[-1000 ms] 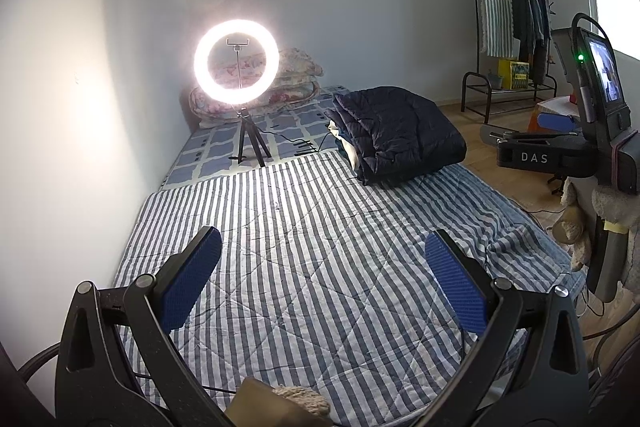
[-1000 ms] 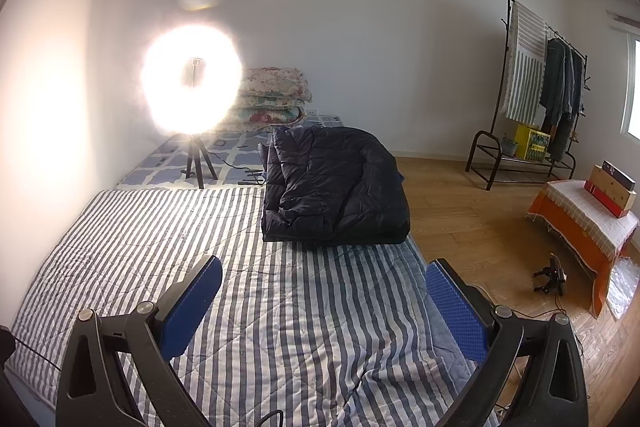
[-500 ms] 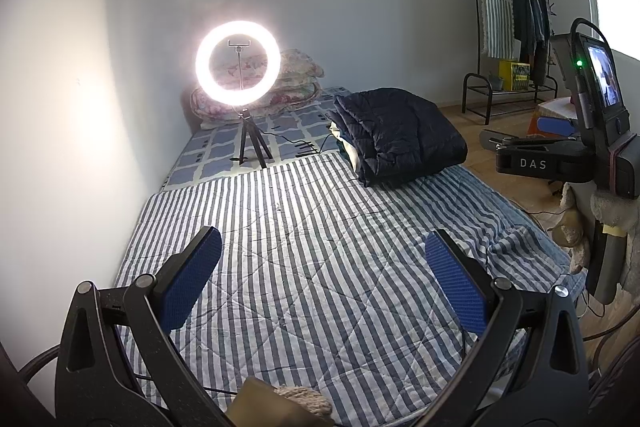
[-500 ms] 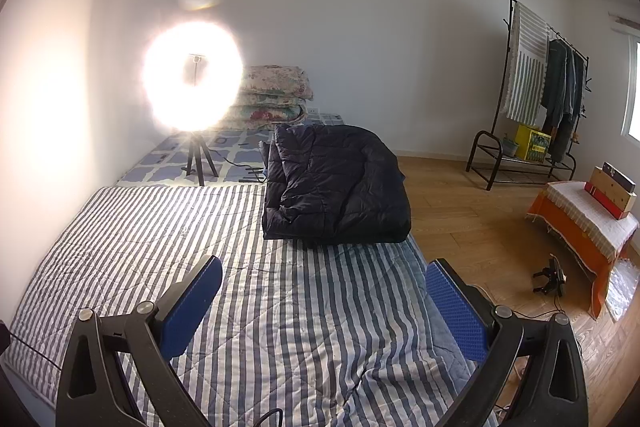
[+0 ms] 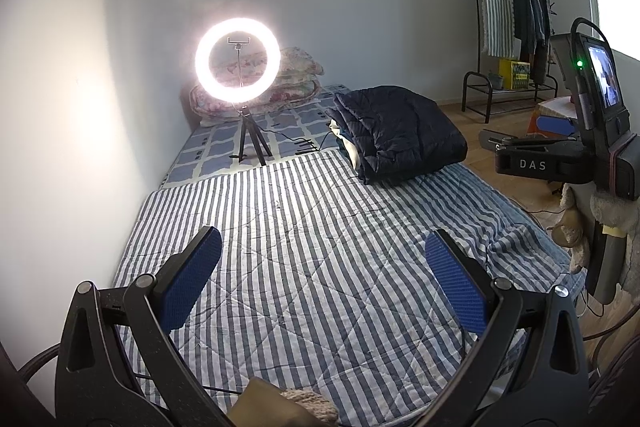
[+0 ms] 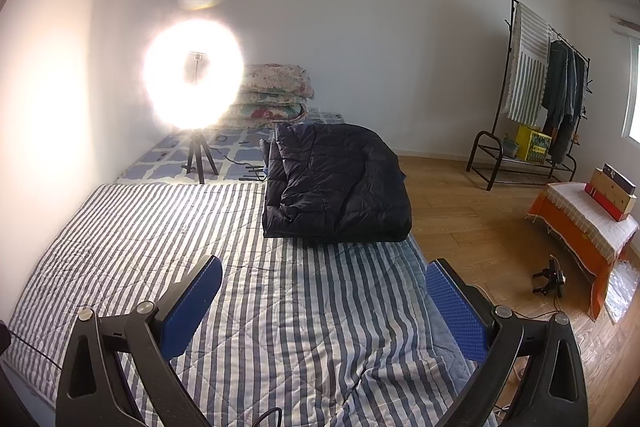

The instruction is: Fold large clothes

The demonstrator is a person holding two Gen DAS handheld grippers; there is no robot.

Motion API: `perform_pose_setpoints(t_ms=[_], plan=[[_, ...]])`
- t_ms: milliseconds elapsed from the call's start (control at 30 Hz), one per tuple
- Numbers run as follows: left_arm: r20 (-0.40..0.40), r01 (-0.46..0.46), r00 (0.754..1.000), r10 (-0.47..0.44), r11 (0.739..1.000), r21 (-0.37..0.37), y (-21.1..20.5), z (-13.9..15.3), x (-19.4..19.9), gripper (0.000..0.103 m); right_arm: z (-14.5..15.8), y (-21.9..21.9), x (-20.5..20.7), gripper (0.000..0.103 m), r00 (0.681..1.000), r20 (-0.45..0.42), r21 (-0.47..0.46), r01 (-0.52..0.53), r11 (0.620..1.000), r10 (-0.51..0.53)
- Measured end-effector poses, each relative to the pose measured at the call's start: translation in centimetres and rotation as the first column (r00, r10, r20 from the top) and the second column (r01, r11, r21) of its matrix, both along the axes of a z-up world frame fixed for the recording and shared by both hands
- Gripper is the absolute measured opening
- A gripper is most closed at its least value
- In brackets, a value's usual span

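A dark navy quilted jacket (image 6: 336,183) lies folded in a thick pile at the far right of the striped mattress (image 6: 280,291). It also shows in the left wrist view (image 5: 396,131) on the striped mattress (image 5: 312,247). My left gripper (image 5: 320,279) is open and empty, held above the near part of the mattress, well short of the jacket. My right gripper (image 6: 320,299) is open and empty, also above the near part of the mattress. The right gripper's body (image 5: 560,155) shows at the right edge of the left wrist view.
A lit ring light on a tripod (image 5: 238,61) stands on the patterned bedding behind the mattress. Folded floral quilts (image 6: 276,95) sit against the wall. A clothes rack (image 6: 536,99), an orange-covered stool (image 6: 580,223) and wooden floor (image 6: 472,219) lie to the right.
Both views shifted very slightly; the jacket sits a little nearer in the right wrist view. Both grippers stay open and empty.
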State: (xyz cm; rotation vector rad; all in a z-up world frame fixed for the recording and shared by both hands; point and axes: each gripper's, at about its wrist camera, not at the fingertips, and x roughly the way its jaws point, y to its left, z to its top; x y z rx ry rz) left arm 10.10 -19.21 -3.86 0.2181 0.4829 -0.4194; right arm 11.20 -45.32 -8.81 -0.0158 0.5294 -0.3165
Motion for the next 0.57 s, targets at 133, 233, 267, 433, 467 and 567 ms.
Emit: perform_pose_setpoints(t_ms=[133,233,267,433,467,567], plan=[[0.000,-0.002,1.000,0.002,1.000,-0.001,-0.03,-0.13,0.01,0.103,-0.09,0.14,0.04,0.103,1.000,-0.003,-0.004,-0.005,1.000,0.005],[0.000,-0.003,1.000,0.003,1.000,0.000,-0.02,-0.12,0.00,0.103,-0.16,0.11,0.06,0.103,1.000,-0.005,-0.005,-0.004,1.000,0.004],[0.003,-0.004,1.000,0.004,1.000,0.000,0.00,-0.09,-0.02,0.103,-0.18,0.07,0.06,0.103,1.000,-0.006,-0.004,-0.004,1.000,0.004],[0.008,-0.010,1.000,0.010,1.000,-0.005,0.01,-0.22,-0.26,0.103,-0.21,-0.14,0.14,0.103,1.000,-0.006,0.003,-0.001,1.000,0.001],[0.008,-0.011,1.000,0.011,1.000,-0.007,0.05,-0.26,-0.30,0.103,-0.21,-0.18,0.15,0.103,1.000,-0.006,0.004,0.000,1.000,0.000],[0.010,-0.024,1.000,0.024,1.000,-0.012,0.08,-0.20,-0.39,0.103,-0.22,-0.20,0.15,0.103,1.000,-0.007,0.002,-0.001,1.000,0.001]])
